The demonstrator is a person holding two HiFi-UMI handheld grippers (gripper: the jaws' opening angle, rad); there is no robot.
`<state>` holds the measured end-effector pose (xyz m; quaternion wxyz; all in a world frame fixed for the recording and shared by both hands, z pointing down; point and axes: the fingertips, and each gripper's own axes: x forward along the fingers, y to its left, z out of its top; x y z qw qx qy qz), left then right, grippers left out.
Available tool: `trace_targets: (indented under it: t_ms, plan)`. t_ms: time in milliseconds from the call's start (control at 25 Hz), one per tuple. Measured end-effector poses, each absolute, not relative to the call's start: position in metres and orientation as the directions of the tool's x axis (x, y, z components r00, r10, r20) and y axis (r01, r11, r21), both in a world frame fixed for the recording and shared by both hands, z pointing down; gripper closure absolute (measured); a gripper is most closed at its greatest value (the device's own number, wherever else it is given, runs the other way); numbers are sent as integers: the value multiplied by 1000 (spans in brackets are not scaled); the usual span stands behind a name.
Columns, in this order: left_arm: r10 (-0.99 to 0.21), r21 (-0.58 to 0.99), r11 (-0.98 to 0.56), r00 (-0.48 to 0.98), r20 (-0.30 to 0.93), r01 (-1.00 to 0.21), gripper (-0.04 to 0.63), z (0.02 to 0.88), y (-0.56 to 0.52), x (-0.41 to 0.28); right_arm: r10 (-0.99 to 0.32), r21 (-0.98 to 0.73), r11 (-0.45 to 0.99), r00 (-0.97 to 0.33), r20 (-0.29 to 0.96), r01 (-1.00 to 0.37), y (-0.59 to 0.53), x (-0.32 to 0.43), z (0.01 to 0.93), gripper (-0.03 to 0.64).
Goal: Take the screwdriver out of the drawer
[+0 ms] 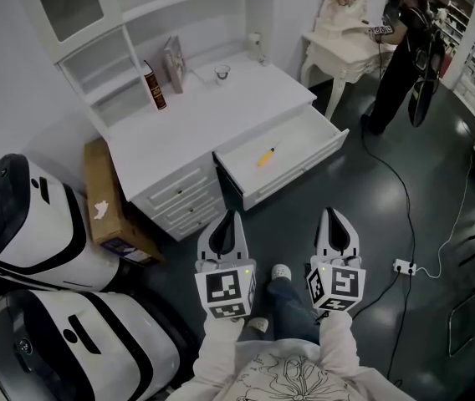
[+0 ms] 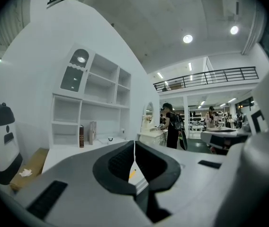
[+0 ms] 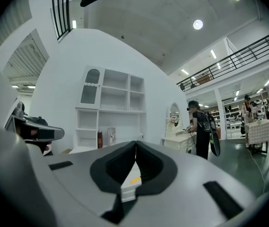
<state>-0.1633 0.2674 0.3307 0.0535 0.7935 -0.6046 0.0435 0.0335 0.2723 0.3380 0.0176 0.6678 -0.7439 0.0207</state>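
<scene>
A yellow screwdriver (image 1: 267, 155) lies in the open drawer (image 1: 304, 161) of a white desk (image 1: 196, 124). Both grippers hang over the dark floor in front of the drawer, well short of it. My left gripper (image 1: 230, 215) is shut with nothing in it. My right gripper (image 1: 332, 211) is also shut and empty. In the left gripper view the jaws (image 2: 134, 148) meet, and the screwdriver (image 2: 132, 174) shows through the gap below them. The right gripper view has its jaws (image 3: 135, 148) closed too, with the screwdriver (image 3: 135, 179) beyond them.
On the desk stand a red book (image 1: 155, 86) and a small glass (image 1: 222, 73). A cardboard box (image 1: 108, 195) and two white and black machines (image 1: 28, 224) sit at the left. A person (image 1: 409, 48) stands by a dressing table (image 1: 346, 48). A power strip (image 1: 403, 266) lies on the floor.
</scene>
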Motion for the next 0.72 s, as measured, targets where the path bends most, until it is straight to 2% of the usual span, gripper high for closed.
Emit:
trace_targets:
  t_ms: [720]
  plan:
    - [-974, 8, -164, 163, 154, -986, 586, 326, 73, -97, -976, -13, 211, -211, 45, -977, 60, 98, 329, 614]
